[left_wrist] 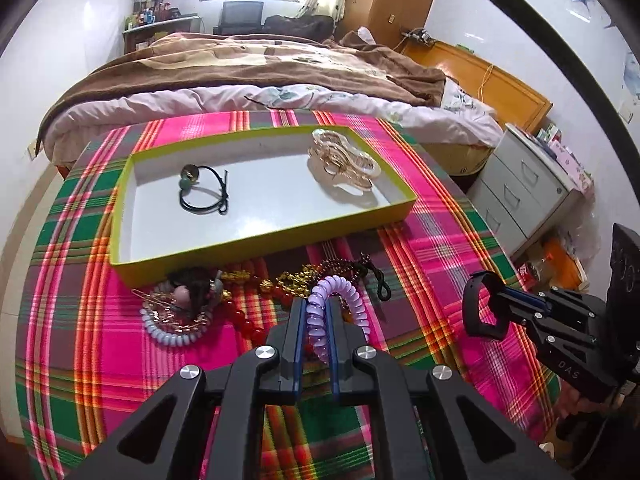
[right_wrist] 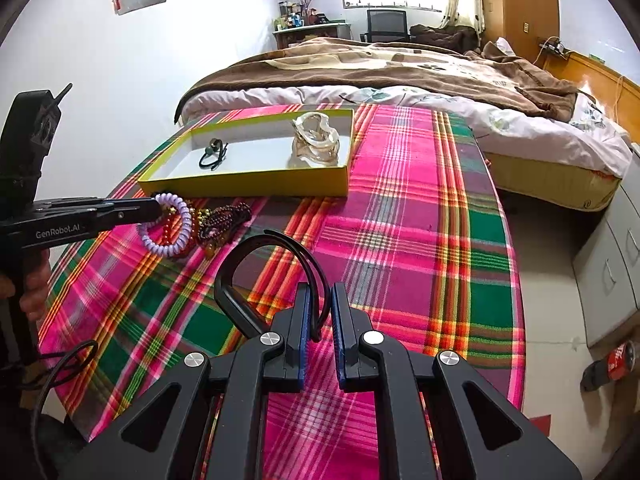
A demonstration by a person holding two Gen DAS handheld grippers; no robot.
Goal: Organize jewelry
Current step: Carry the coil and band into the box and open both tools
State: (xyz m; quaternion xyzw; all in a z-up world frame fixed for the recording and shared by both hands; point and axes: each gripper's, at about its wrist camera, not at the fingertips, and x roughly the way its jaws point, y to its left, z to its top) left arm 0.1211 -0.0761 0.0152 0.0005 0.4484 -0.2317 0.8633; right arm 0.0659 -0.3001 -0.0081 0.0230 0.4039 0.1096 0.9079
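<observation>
My left gripper [left_wrist: 316, 306] is shut on a purple spiral hair tie [left_wrist: 354, 294], held just above the jewelry pile [left_wrist: 240, 296] of red, gold and dark beads. In the right wrist view the left gripper [right_wrist: 156, 208] comes in from the left with the spiral tie [right_wrist: 180, 236] hanging at its tip. My right gripper [right_wrist: 322, 290] is shut on a black open band [right_wrist: 236, 264], raised over the plaid cloth [right_wrist: 400, 220]. Behind the pile stands a shallow yellow box [left_wrist: 260, 240]. It holds a black beaded hair tie [left_wrist: 200, 188] and clear gold-toned clips [left_wrist: 344, 164].
A second pale spiral tie [left_wrist: 172, 332] lies at the pile's left. The round table ends close on the right, beside a grey drawer cabinet [left_wrist: 520, 188]. A bed [left_wrist: 240, 72] runs behind the table. On the floor lies a bottle [right_wrist: 612, 364].
</observation>
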